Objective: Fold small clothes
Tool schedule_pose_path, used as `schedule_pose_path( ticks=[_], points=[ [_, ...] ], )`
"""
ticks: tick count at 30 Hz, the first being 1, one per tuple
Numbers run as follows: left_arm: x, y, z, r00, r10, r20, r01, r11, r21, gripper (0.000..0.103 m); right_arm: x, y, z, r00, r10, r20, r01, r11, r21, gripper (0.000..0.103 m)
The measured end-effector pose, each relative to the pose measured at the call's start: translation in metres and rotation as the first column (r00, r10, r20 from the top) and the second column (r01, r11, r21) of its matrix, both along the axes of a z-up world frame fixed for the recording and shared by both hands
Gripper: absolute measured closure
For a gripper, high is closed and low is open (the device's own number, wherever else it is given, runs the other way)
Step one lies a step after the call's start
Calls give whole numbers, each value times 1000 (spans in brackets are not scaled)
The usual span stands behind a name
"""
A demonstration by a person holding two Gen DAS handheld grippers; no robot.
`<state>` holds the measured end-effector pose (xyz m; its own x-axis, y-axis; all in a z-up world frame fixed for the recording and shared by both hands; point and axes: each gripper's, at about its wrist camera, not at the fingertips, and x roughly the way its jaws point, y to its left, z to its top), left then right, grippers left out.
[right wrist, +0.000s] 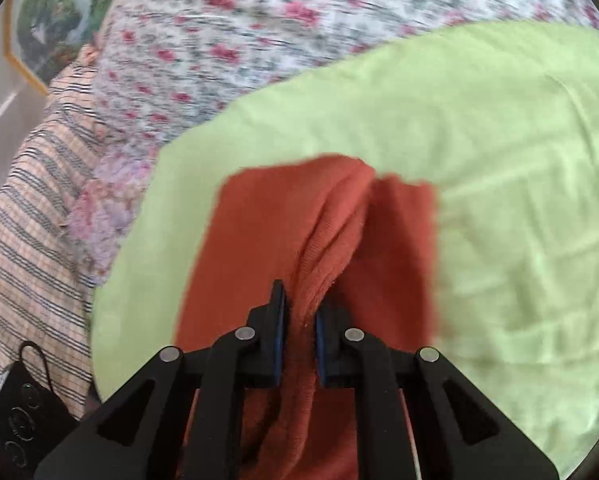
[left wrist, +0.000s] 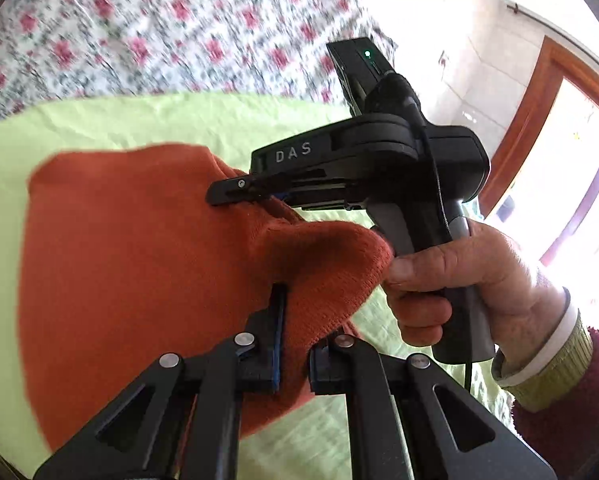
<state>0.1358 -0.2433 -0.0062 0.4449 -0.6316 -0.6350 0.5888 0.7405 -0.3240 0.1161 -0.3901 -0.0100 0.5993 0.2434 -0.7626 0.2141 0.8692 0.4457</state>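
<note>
An orange knit garment (left wrist: 131,248) lies on a light green cloth (left wrist: 179,120). My left gripper (left wrist: 295,320) is shut on a raised fold of the garment's right edge. My right gripper (left wrist: 239,194) shows in the left wrist view, held by a hand (left wrist: 459,276), shut on the garment's upper edge. In the right wrist view the right gripper (right wrist: 299,320) pinches a bunched ridge of the orange garment (right wrist: 259,240), which hangs lifted above the green cloth (right wrist: 499,160).
The green cloth lies on a bed with a floral cover (right wrist: 259,40). A striped checked cloth (right wrist: 31,220) lies at the left. A black face mask (right wrist: 19,400) sits at the lower left. A wooden door frame (left wrist: 559,120) stands at the right.
</note>
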Motion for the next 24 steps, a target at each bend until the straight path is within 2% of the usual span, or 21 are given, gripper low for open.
schedule_pose_path(
  ticks=[7, 14, 16, 22, 24],
  points=[
    [2, -18, -30, 997, -27, -75, 30, 999, 40, 94, -8, -13, -25, 998, -6, -55, 1, 997, -80, 89],
    [1, -3, -33, 992, -47, -119, 49, 999, 15, 89, -13, -8, -27, 1000, -8, -27, 5, 992, -128, 88],
    [-2, 6, -28, 990, -59, -131, 59, 998, -6, 83, -16, -8, -25, 1000, -21, -18, 18, 992, -128, 87],
    [-16, 57, -1, 992, -29, -120, 24, 999, -45, 66, -36, -13, -18, 997, -77, 11, 77, 992, -100, 73],
    [-11, 83, 4, 992, 27, -122, -34, 998, -52, 56, -44, -15, -17, 996, -92, 17, 94, 991, -94, 61]
  ],
)
